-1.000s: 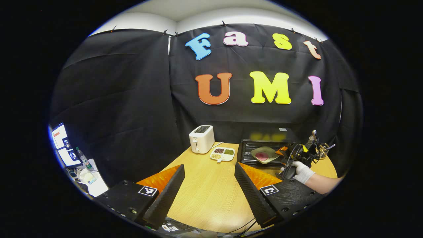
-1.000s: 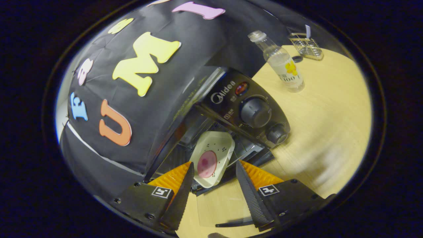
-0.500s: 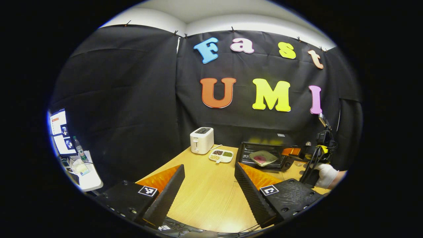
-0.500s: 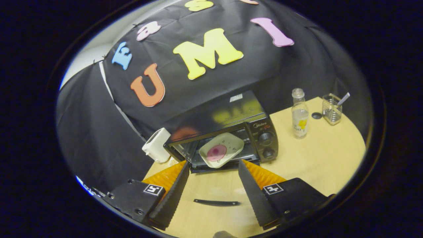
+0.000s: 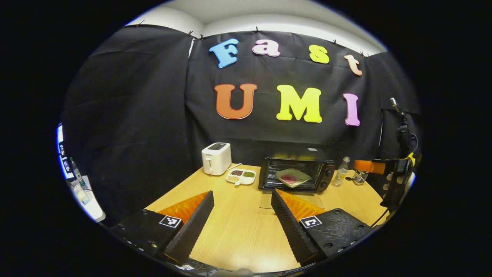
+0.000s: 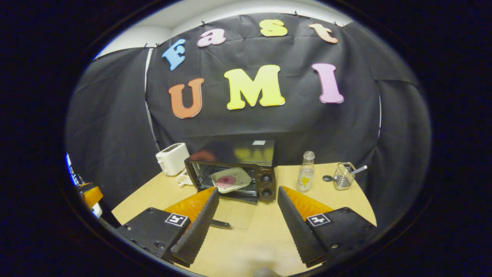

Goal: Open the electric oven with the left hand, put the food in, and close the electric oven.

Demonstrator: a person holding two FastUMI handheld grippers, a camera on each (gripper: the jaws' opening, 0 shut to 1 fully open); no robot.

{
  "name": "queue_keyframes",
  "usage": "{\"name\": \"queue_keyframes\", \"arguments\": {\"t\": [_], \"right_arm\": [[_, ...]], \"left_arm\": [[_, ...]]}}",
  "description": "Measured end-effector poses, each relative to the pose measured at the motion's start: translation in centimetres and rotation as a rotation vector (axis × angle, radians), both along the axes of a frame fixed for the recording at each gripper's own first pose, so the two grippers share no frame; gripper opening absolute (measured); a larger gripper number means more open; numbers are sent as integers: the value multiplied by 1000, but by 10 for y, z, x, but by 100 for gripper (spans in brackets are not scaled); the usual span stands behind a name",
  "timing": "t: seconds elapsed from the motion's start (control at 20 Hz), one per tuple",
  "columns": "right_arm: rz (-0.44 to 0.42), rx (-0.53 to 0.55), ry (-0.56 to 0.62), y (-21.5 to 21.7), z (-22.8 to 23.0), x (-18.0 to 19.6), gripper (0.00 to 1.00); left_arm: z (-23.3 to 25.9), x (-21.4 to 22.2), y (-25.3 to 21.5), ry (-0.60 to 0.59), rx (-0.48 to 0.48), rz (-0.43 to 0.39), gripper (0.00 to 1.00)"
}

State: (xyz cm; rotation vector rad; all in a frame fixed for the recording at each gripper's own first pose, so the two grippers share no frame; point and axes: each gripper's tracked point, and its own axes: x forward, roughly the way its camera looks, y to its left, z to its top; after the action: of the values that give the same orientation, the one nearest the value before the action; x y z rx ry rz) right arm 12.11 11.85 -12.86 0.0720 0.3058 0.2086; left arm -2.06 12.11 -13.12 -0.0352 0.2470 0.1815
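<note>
The black electric oven [image 5: 296,174] stands at the back of the wooden table [image 5: 238,215], its glass door [image 6: 234,211] folded down flat onto the tabletop. Inside on the rack lies a pale square plate [image 6: 230,179] with a pink round of food [image 6: 226,181]; the same plate [image 5: 292,177] shows in the left gripper view. My left gripper [image 5: 242,194] is open and holds nothing, well short of the oven. My right gripper [image 6: 248,190] is also open with nothing in it, drawn back in front of the lowered door. The right gripper [image 5: 371,166] hangs at the far right.
A white toaster [image 5: 216,158] and a divided dish of beans [image 5: 241,176] sit left of the oven. Right of it stand a clear bottle [image 6: 305,177], a dark cap [image 6: 327,178] and a wire basket [image 6: 343,177]. Monitors [image 5: 61,154] are at the left edge.
My right gripper has backed away from the oven and levelled out, leaving the plate on the rack. The left gripper has shifted a little; the oven door stays down.
</note>
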Motion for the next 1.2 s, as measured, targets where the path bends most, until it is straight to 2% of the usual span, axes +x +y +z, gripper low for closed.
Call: {"name": "queue_keyframes", "arguments": {"t": [0.3,0.55,0.9,1.2], "right_arm": [[-40,-78,-8,-76,12,-39,96],[-44,-99,14,-118,6,-56,98],[-70,-125,54,-160,0,-63,96],[-123,-142,83,-174,-1,-64,96]], "left_arm": [[-38,44,-80,53,1,-103,96],[-102,68,-131,139,39,-170,96],[-183,89,-165,267,37,-207,97],[-233,121,-166,343,31,-222,97]]}}
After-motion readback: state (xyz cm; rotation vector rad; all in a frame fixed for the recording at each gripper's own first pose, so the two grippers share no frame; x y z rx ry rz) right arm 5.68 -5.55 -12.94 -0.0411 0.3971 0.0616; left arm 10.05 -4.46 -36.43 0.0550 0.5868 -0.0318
